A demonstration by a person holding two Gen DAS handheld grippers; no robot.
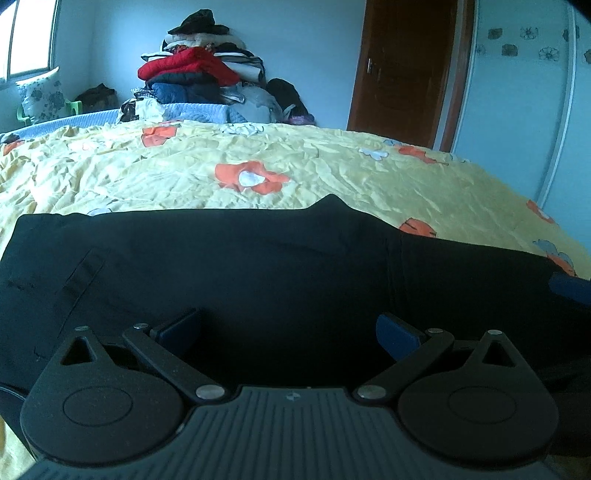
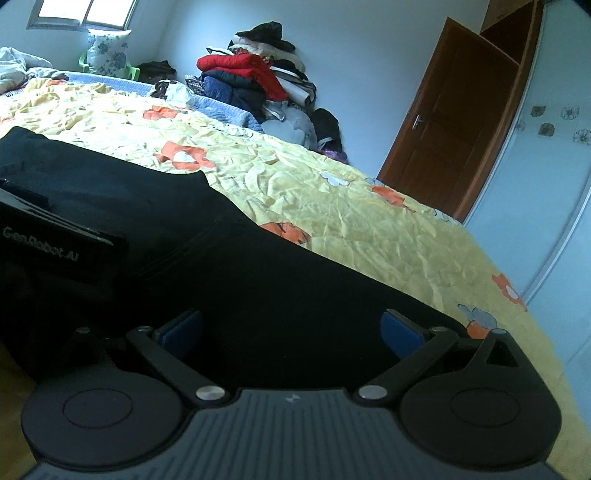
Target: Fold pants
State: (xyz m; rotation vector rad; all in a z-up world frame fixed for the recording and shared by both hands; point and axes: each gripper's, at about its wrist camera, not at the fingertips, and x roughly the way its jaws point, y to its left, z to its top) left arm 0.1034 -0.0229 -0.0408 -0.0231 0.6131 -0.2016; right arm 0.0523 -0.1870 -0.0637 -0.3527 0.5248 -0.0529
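At the far left of the room a bright window [image 2: 83, 13] sits above a white pillow printed with dark flowers [image 2: 107, 51], propped on a green plastic chair [image 2: 85, 61]. Nearer, the black fabric pants [image 1: 258, 266] lie spread flat across the near part of the bed with its wrinkled yellow cover printed with orange and white flowers [image 1: 332, 166], reaching from the left edge of the left wrist view almost to the right edge.

The left claw [image 1: 290, 332] is low over the pants near their near edge, its blue-padded fingers [image 1: 397, 332] wide apart with only dark cloth showing between them, nothing pinched. In the right wrist view its black body is seen at the left, resting on or just above the pants; which, I cannot tell.

The right claw [image 2: 291, 332] is further right along the same garment, fingers [image 2: 400, 334] equally spread and gripping nothing, cloth beneath the gap.

Beyond the bed a tall heap of folded clothes topped by red and black jackets [image 1: 199, 70] stands against the pale wall. To the right are a brown wooden door [image 1: 402, 70] and a pale wardrobe panel with flower decals [image 2: 554, 122].
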